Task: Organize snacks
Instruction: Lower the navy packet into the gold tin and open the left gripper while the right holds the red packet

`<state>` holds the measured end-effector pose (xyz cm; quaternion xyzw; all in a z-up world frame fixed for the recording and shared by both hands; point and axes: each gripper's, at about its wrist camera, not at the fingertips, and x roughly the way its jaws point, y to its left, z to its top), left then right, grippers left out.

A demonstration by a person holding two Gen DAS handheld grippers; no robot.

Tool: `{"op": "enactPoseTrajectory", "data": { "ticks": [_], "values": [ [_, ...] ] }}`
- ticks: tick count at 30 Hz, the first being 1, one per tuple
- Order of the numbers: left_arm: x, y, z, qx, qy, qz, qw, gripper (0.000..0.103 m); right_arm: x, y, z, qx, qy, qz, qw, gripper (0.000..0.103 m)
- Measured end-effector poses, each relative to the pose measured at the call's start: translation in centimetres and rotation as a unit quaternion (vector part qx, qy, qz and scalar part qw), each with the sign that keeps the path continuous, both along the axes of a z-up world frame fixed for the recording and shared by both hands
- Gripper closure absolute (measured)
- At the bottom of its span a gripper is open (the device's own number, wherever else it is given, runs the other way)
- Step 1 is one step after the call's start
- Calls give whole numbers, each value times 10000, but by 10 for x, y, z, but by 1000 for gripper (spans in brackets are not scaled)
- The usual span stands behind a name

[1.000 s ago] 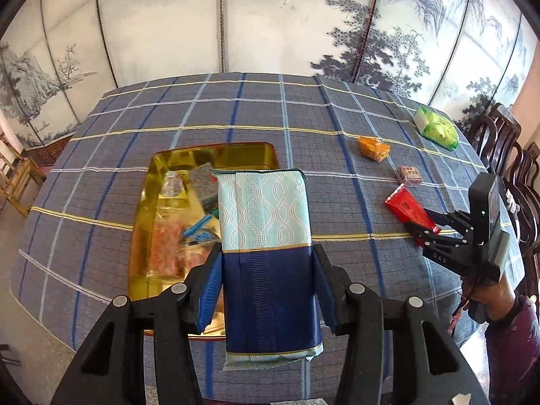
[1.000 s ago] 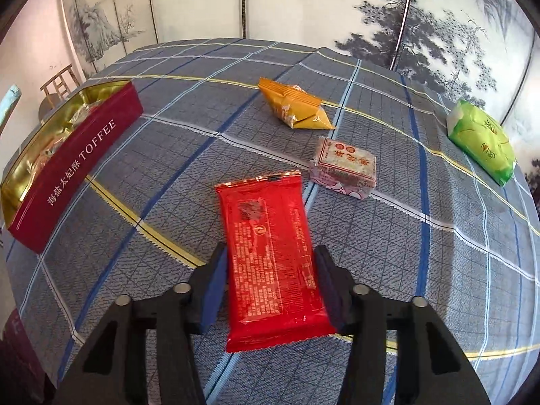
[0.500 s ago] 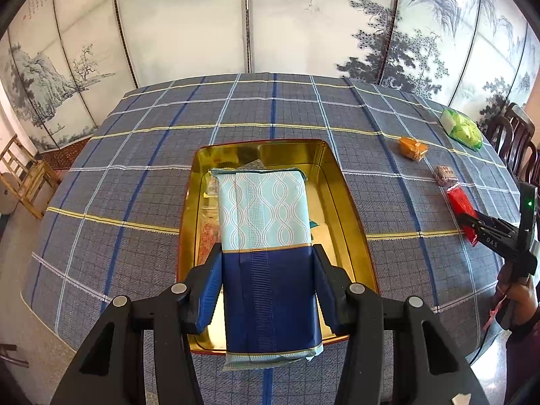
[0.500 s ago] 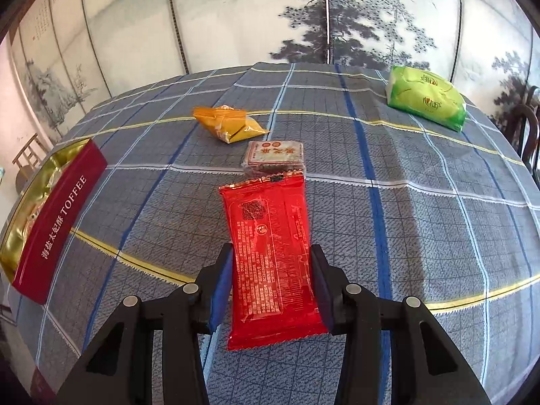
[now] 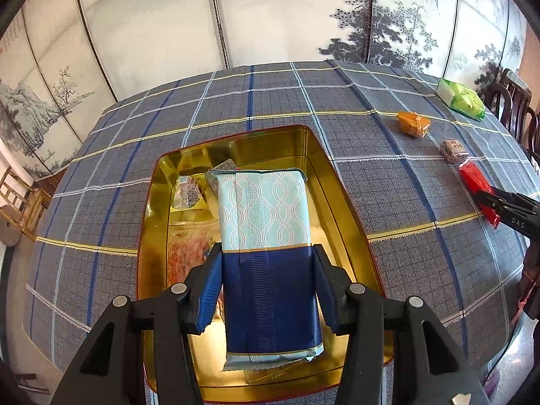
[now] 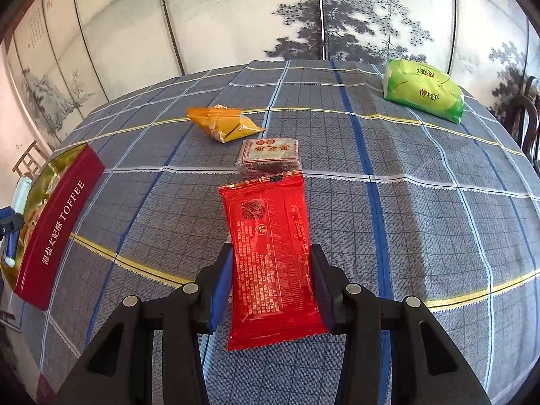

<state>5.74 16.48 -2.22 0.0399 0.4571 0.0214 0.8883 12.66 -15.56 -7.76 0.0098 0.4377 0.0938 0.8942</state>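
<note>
Fingers of your left gripper are part-way closed and pressed against both long sides of a blue and pale-green packet, gripping it by its dark blue lower half while the patterned end points away from you. That packet hangs over the open gold tin, above other small wrapped snacks lying inside; whether its far end touches them you cannot tell, since the packet hides most of the tin's floor. Your right gripper has its fingers drawn in to a similar width and clamped on the sides of a red packet, which sticks out ahead between the pads, its underside out of sight, so whether it rests on the checked tablecloth or is lifted clear is unclear. Just beyond the red packet's far edge sits a small brown square snack, close enough that contact is hard to judge. An orange packet lies farther back to the left, and a green packet well apart at the far right. In the right wrist view the tin shows only as a red side wall printed TOFFEE at the left edge, cut off by the frame. In the left wrist view your right gripper is clipped by the right border, and the print on the snacks in the tin is too small to read.
</note>
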Motion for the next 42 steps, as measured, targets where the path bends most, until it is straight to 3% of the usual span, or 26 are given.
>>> {"op": "enactPoseTrajectory", "data": {
  "ticks": [13, 27, 32, 42],
  "values": [
    [-1, -12, -3, 256, -43, -147, 9996, 57, 0, 0, 0, -14, 3, -4, 10000, 58],
    [-14, -19, 13, 528, -349, -155, 9979, 58, 0, 1, -1, -49, 6, -6, 10000, 58],
    [-25, -22, 21, 748, -519, -136, 9958, 57, -2, 6, -1, -299, 24, 16, 9995, 58],
    [-45, -19, 35, 906, -867, -100, 9921, 46, -25, 25, 3, -205, 189, 176, 9995, 58]
  ]
}}
